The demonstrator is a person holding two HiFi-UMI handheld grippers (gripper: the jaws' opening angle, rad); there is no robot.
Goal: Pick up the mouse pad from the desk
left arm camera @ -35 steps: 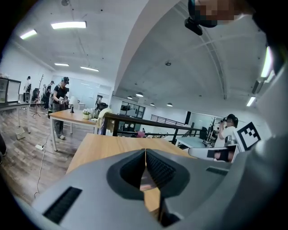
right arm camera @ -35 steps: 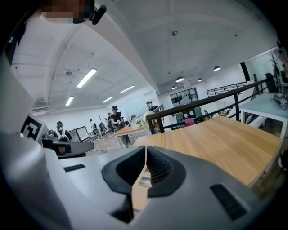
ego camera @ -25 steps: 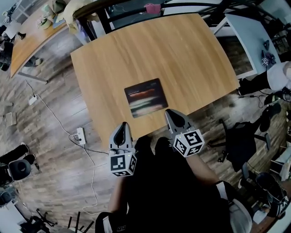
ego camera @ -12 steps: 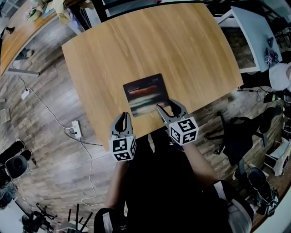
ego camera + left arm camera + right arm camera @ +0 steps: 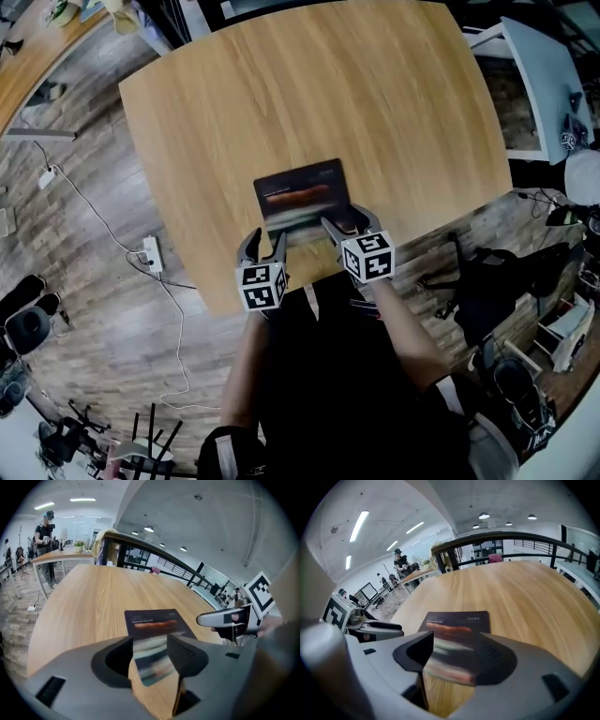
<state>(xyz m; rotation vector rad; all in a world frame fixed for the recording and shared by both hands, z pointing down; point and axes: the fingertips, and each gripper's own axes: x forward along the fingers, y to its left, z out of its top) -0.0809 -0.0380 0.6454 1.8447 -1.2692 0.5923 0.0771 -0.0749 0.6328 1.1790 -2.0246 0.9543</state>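
Nearest, the left gripper (image 5: 263, 242) and right gripper (image 5: 347, 223) are grey moulded plastic, each bearing a black-and-white marker cube; they are poised side by side over the near edge of the desk (image 5: 394, 103). Both pairs of jaws stand spread and have just been opening; the near corners of the pad (image 5: 302, 192) show in their gaps, pinched by neither. The pad is thin, flat and rectangular, dark with an orange-red band and paler stripes; it lies flat on the desk, close to the near edge. The desk is pale wood grain, smooth, with rounded corners; nothing lies between grippers and pad. Beyond are a grey plank floor (image 5: 84, 216), a white power strip (image 5: 148, 251) with trailing cable at left, and a black chair (image 5: 487, 281) at right.
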